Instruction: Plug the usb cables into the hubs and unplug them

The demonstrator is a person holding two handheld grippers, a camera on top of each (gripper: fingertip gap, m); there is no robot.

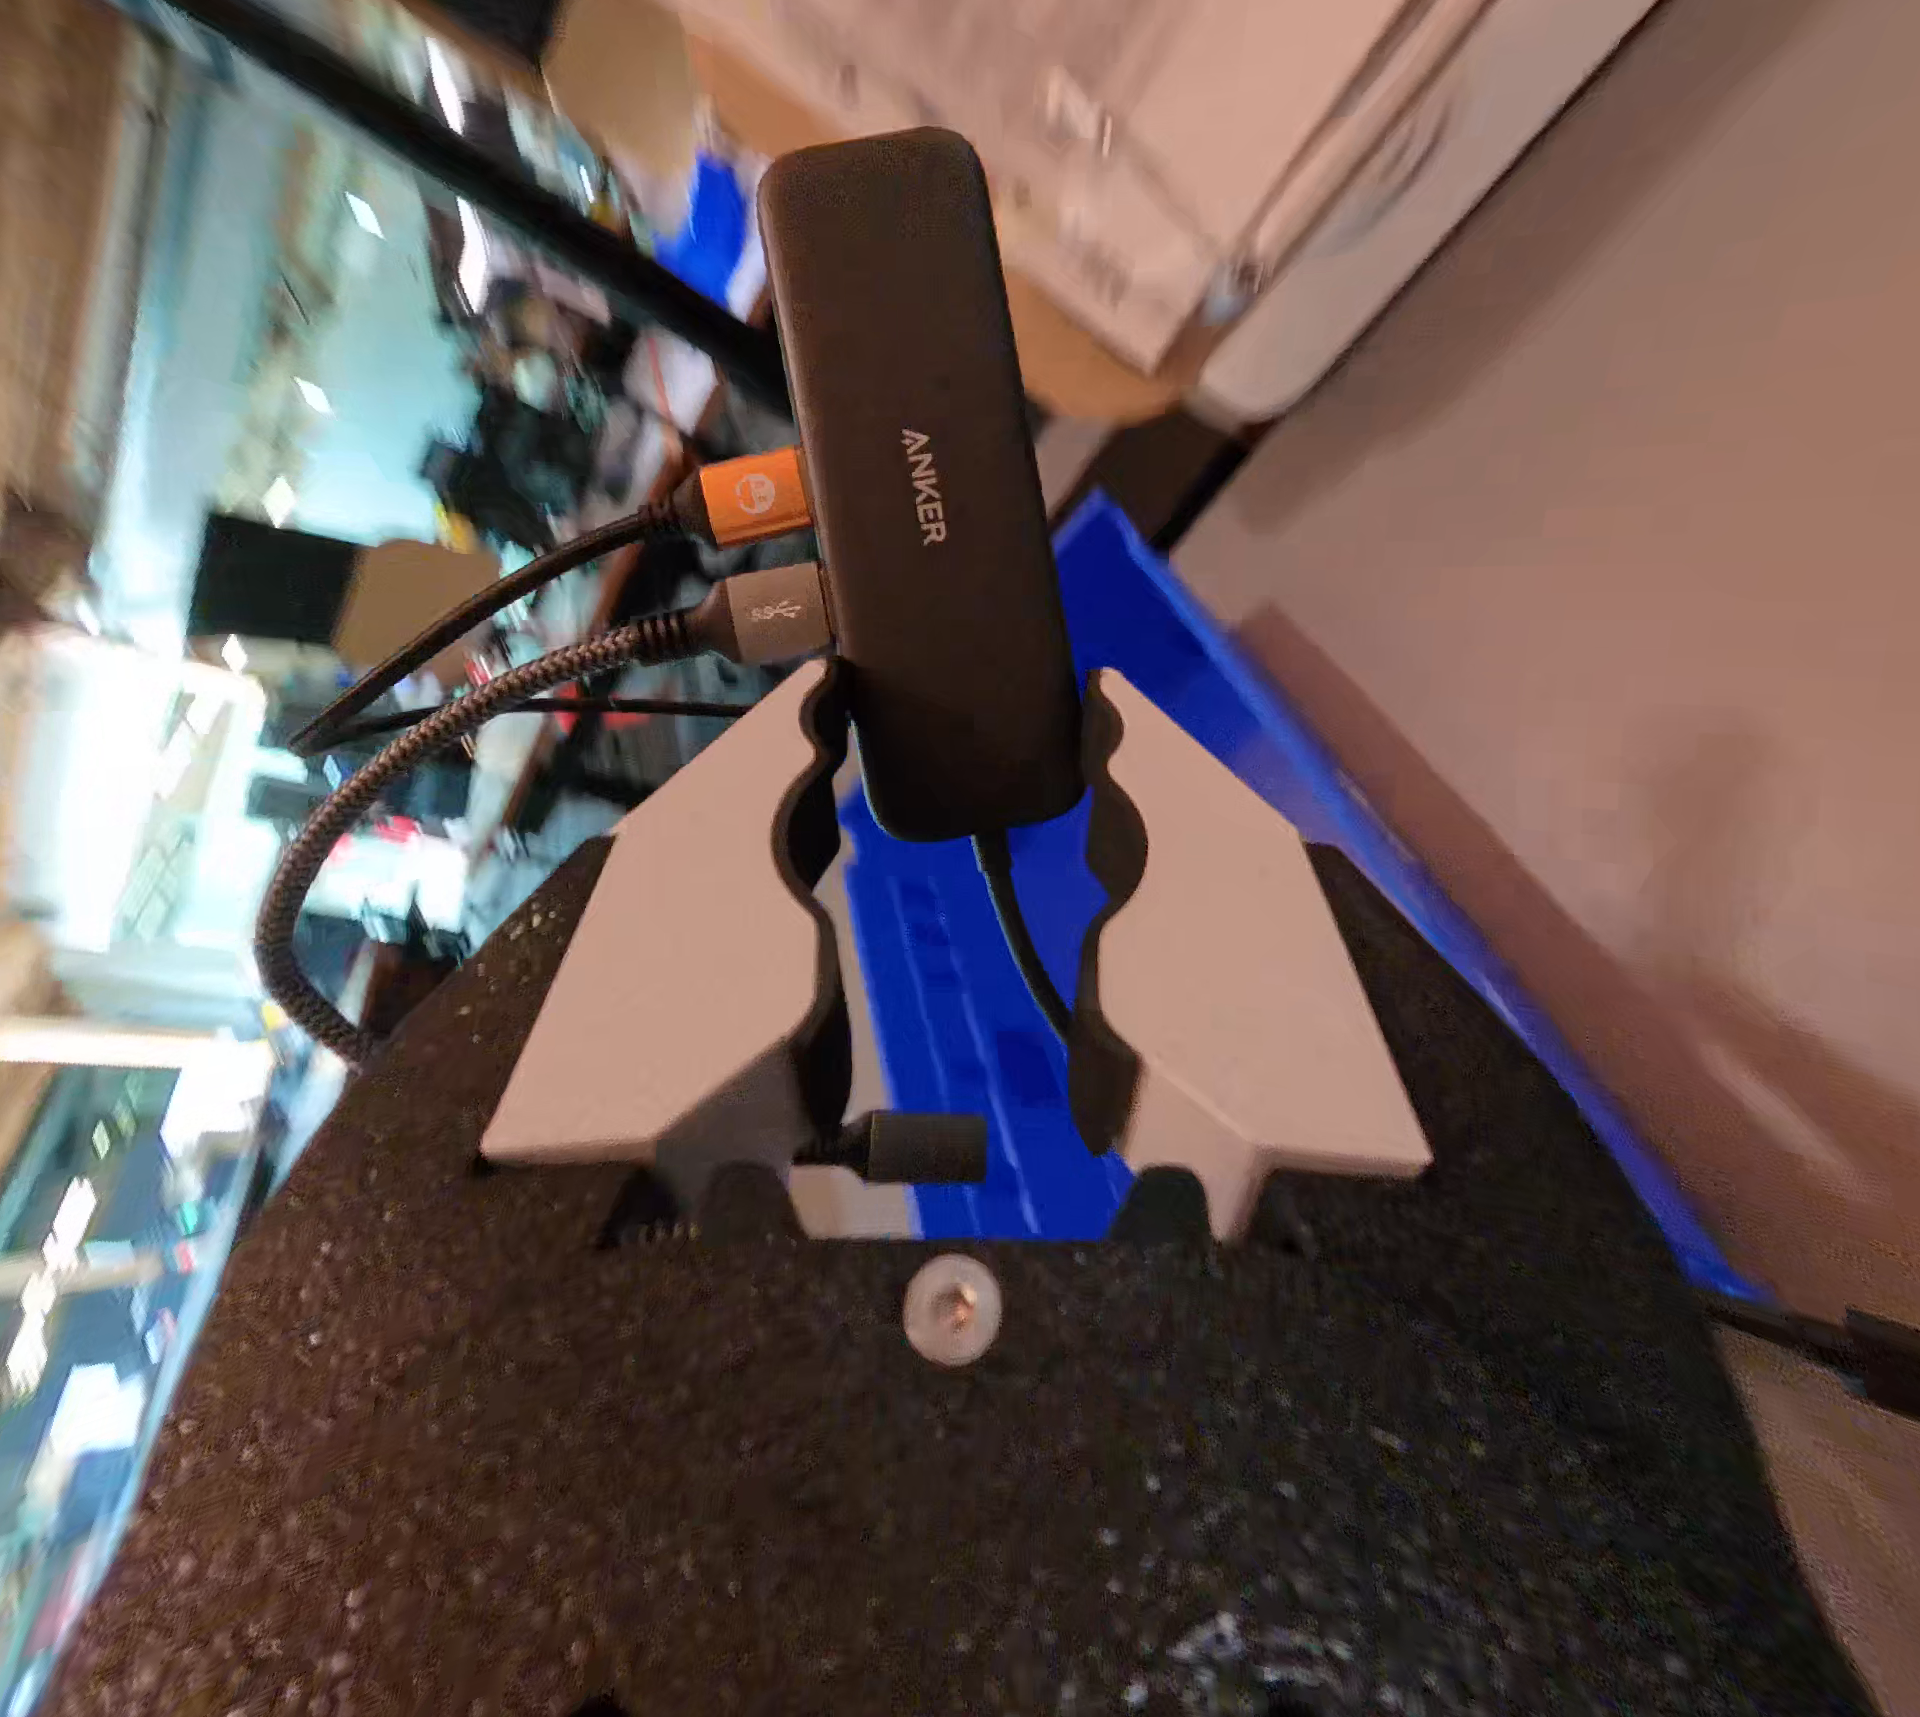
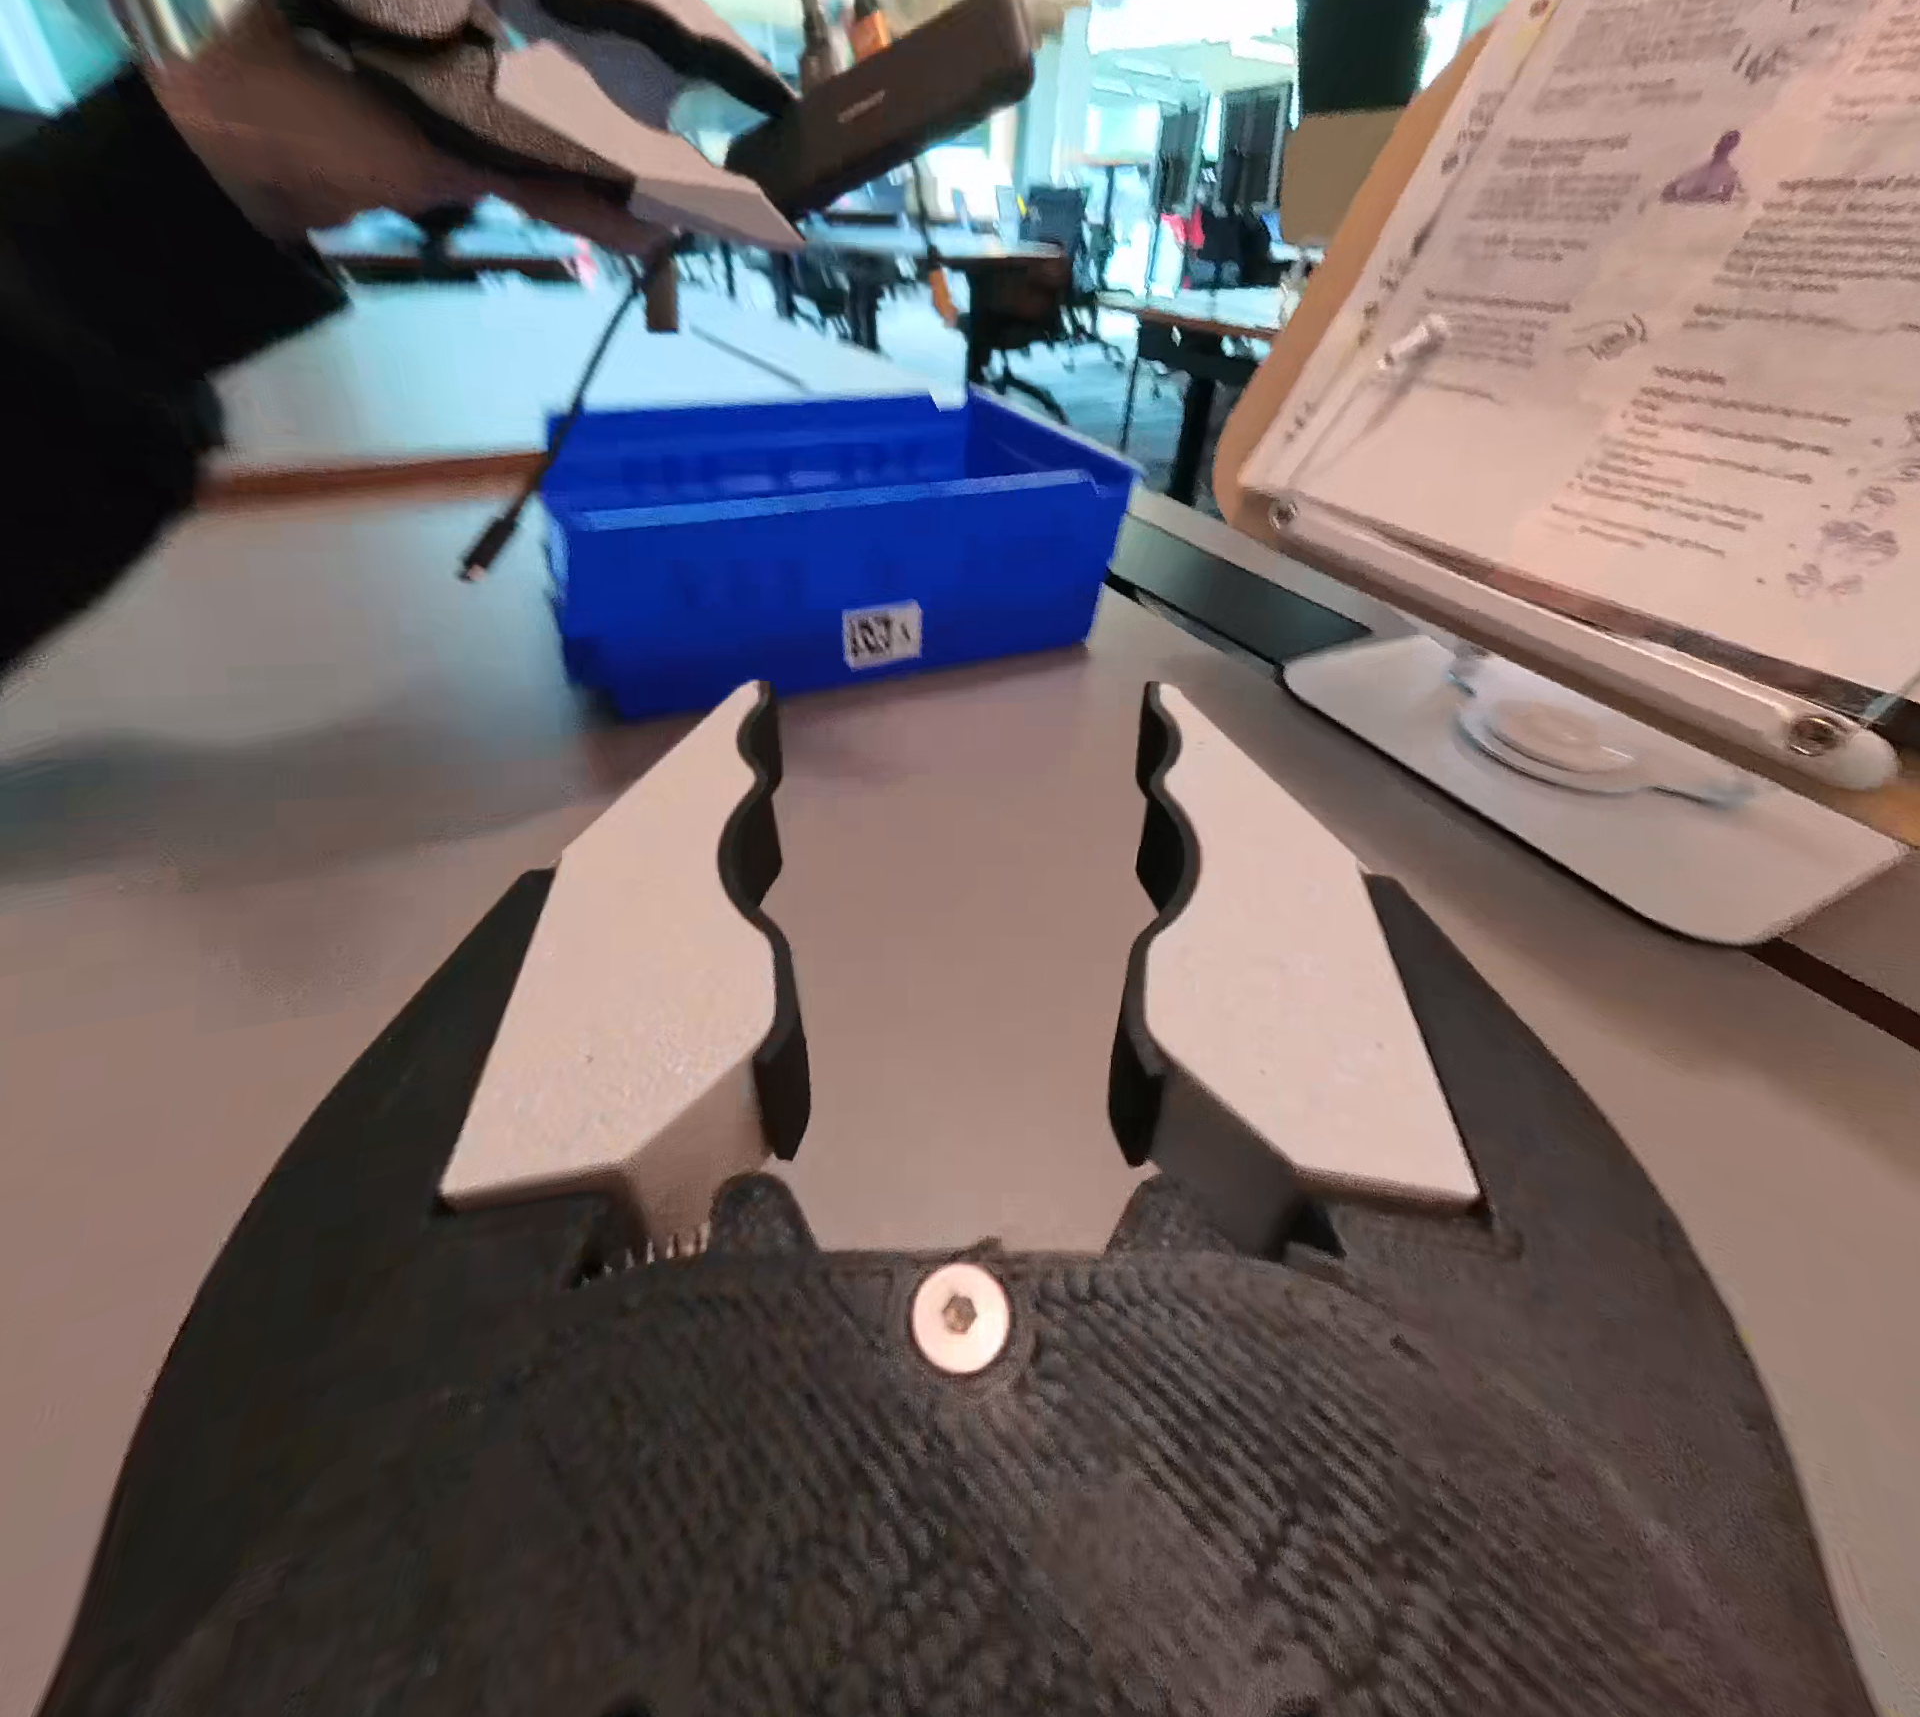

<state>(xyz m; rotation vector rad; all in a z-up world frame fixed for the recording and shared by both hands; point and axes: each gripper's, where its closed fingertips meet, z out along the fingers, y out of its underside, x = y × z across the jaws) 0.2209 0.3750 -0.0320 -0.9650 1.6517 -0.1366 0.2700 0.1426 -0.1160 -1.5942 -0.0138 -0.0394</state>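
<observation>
My left gripper [image 1: 961, 680] is shut on the lower end of a black USB hub [image 1: 914, 472] and holds it in the air, tilted. Two cables are plugged into the hub's left side: one with an orange plug [image 1: 753, 495] and a braided one with a grey plug [image 1: 769, 618]. The hub's own thin black lead [image 1: 1023, 940] hangs down between the fingers. In the right wrist view the left gripper [image 2: 769, 161] holds the hub [image 2: 904, 88] above a blue bin [image 2: 831, 524], the lead's free plug [image 2: 483, 561] dangling. My right gripper [image 2: 956, 701] is open and empty above the table.
The blue bin [image 1: 966, 992] stands on a grey table [image 2: 312, 732]. A tilted stand holding a printed sheet [image 2: 1662, 213] rises at the right on a white base [image 2: 1558, 784]. Desks and chairs fill the room behind.
</observation>
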